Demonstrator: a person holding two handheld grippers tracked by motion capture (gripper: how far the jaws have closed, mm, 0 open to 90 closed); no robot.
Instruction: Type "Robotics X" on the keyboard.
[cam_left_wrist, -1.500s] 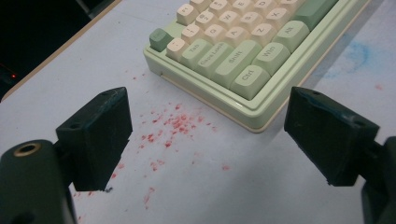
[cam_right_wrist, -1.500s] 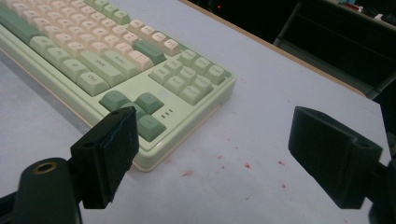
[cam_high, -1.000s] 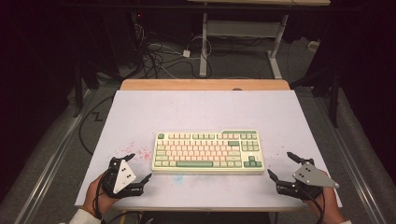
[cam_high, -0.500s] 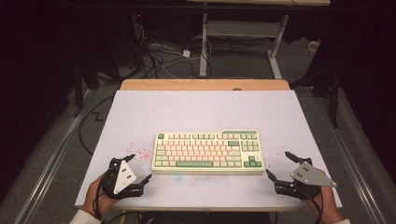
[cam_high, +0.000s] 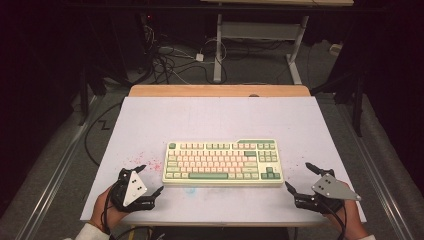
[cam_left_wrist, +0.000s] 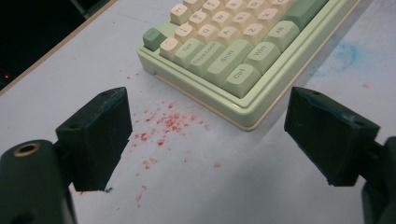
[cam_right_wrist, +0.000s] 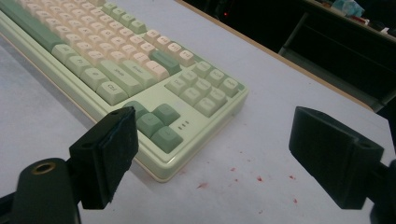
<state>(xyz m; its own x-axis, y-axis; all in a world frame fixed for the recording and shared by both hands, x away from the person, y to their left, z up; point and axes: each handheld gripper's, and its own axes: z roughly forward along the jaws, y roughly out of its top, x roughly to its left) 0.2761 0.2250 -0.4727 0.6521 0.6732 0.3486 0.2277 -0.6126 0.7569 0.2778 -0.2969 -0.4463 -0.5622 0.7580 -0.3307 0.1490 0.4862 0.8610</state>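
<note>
Almost nothing has moved since a second ago; your right gripper (cam_high: 301, 176) edged slightly inward. Both it and your left gripper (cam_high: 150, 179) gape open, flanking the mechanical keyboard (cam_high: 223, 161) mid-worktop (cam_high: 220, 115), ready to clasp its ends.

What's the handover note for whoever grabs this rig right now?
Left tongs: open, empty, low at the keyboard's near-left corner, not touching it.
Right tongs: open, empty, off the keyboard's near-right corner, also apart from it.
Keyboard: flat in the middle of the white table, long side facing the person. Red specks stain the tabletop by its left end.
Done: nothing gripped yet.
Left: likely close in on both ends and grip the keyboard.
</note>
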